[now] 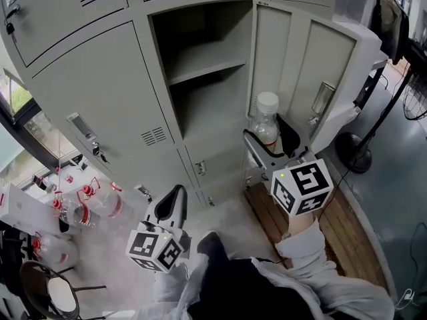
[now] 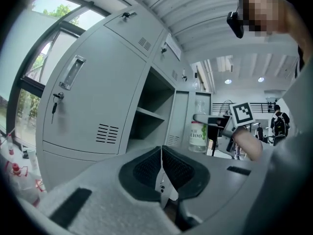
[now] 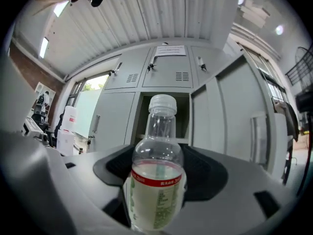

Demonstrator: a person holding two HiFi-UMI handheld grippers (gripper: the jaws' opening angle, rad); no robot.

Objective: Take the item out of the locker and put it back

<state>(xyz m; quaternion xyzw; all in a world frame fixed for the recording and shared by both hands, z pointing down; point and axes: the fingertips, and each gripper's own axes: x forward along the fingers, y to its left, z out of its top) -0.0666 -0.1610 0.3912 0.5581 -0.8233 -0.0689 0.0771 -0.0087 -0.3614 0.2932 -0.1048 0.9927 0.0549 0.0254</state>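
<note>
A clear plastic bottle (image 1: 265,120) with a white cap, a red band and pale liquid stands upright between the pads of my right gripper (image 1: 272,144), which is shut on it. It hangs just outside the open locker compartment (image 1: 203,69), in front of the swung-out door (image 1: 300,65). In the right gripper view the bottle (image 3: 155,180) fills the middle, with the compartment (image 3: 164,114) behind it. My left gripper (image 1: 173,197) is lower and to the left, before the closed locker doors; its pads (image 2: 176,168) meet with nothing between them. The left gripper view also shows the bottle (image 2: 198,131).
Several large water jugs with red caps (image 1: 87,205) stand on the floor at the left. A wooden pallet (image 1: 300,225) lies under the open door. A fan stand (image 1: 357,155) is at the right, and a chair (image 1: 53,292) at the bottom left.
</note>
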